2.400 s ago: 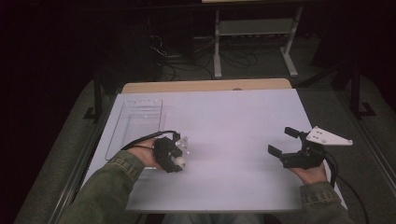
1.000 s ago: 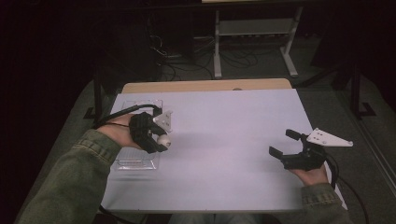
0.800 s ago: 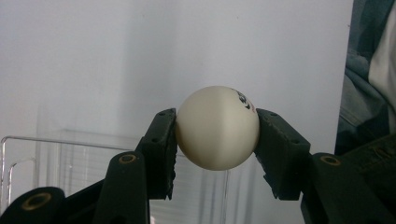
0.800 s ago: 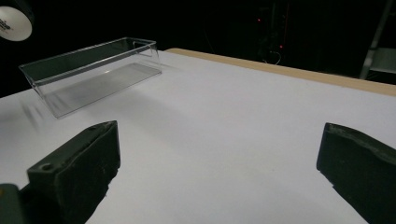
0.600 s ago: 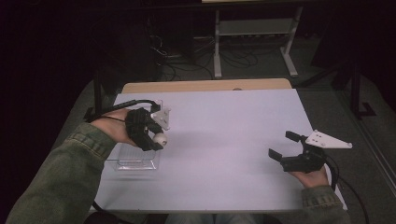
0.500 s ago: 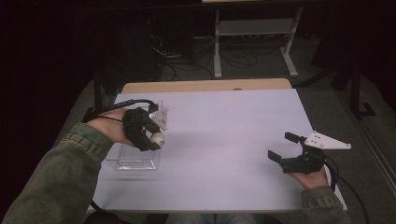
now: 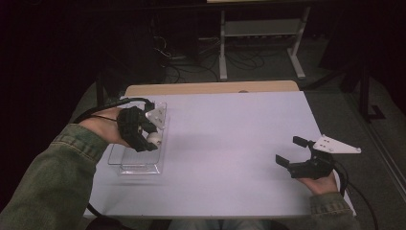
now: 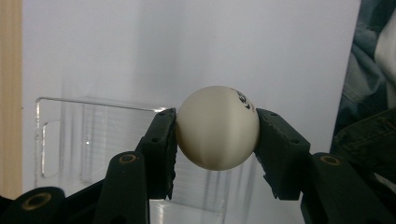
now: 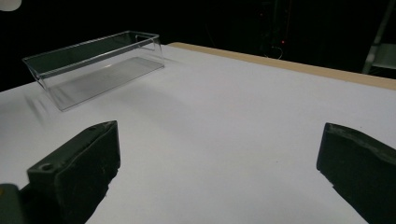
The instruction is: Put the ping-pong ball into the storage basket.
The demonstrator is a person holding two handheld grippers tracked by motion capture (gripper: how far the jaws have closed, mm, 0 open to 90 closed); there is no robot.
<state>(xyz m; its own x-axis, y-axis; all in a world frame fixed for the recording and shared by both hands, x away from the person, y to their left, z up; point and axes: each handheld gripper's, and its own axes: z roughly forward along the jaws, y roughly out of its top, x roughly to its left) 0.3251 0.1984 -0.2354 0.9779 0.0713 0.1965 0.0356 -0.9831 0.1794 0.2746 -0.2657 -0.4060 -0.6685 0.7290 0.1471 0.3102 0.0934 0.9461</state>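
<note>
A white ball [image 8: 217,128] with a small black print is squeezed between the two black jaws of my left gripper [image 8: 215,140]. In the high view that left gripper [image 7: 152,137] holds the ball [image 7: 154,139] just above the clear plastic tray [image 7: 139,166] at the table's left side. The tray [image 8: 88,140] lies below and behind the ball, and nothing can be seen inside it. My right gripper [image 7: 289,150] hovers low over the white table [image 7: 230,143] near its right front corner. Its jaws stand wide apart with nothing between them [image 9: 219,158]. The tray [image 9: 93,60] lies far off to its left.
A wooden strip [image 7: 210,88] runs along the table's far edge. Beyond it, on the dark floor, are a metal stand [image 7: 258,43] and loose cables [image 7: 182,62]. A green sleeve [image 7: 52,182] reaches in from the lower left.
My left gripper has carried the ball left and away from the person, from the table's left middle to above the tray. The right gripper has barely shifted and stays open.
</note>
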